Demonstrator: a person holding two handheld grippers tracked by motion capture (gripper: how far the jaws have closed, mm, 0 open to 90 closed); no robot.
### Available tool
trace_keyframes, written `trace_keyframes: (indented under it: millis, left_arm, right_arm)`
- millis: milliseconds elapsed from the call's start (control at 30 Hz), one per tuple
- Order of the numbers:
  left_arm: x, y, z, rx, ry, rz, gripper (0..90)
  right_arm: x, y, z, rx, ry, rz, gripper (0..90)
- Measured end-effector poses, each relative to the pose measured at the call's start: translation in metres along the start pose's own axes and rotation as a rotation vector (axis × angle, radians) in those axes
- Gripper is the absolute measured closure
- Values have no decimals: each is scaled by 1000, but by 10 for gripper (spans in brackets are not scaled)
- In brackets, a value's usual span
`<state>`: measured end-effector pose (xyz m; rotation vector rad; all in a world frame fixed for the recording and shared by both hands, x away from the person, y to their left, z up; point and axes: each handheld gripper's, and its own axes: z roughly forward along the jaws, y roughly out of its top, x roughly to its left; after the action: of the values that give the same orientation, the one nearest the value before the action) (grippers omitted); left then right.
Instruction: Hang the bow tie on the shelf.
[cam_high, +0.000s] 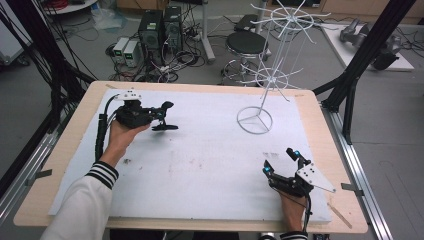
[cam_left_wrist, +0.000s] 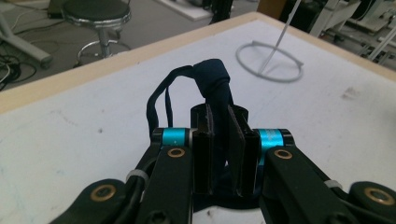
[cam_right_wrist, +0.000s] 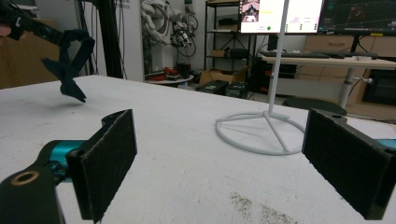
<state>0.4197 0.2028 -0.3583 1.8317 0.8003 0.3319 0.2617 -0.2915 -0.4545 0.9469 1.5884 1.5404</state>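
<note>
Left gripper (cam_high: 159, 116) has its jaws clamped on a dark blue cloth loop (cam_left_wrist: 212, 81), lifted off the worktop (cam_high: 200, 150). Right gripper (cam_high: 282, 162) rests low, jaws wide apart, near the white wire stand (cam_high: 255, 120).

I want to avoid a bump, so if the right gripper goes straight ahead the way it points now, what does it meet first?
Most likely the round base of the white wire stand. The open right gripper has bare table between its jaws and that ring, though depth is hard to judge.

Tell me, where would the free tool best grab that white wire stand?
Probably the thin upright pole, taken from the side by the open right tool: it is narrow enough to fit between the pads, while the ring base lies flat on the table.
</note>
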Motion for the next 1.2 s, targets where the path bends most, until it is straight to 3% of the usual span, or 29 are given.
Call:
trace_keyframes:
  millis: [433, 1200]
  left_arm:
    - [-25, 26, 14, -71, -45, 38, 809]
    - [-49, 55, 46, -162, -98, 66, 808]
  right_arm:
    - [0, 0, 0, -2, 1, 1, 92]
    - [0, 0, -1, -2, 3, 13, 92]
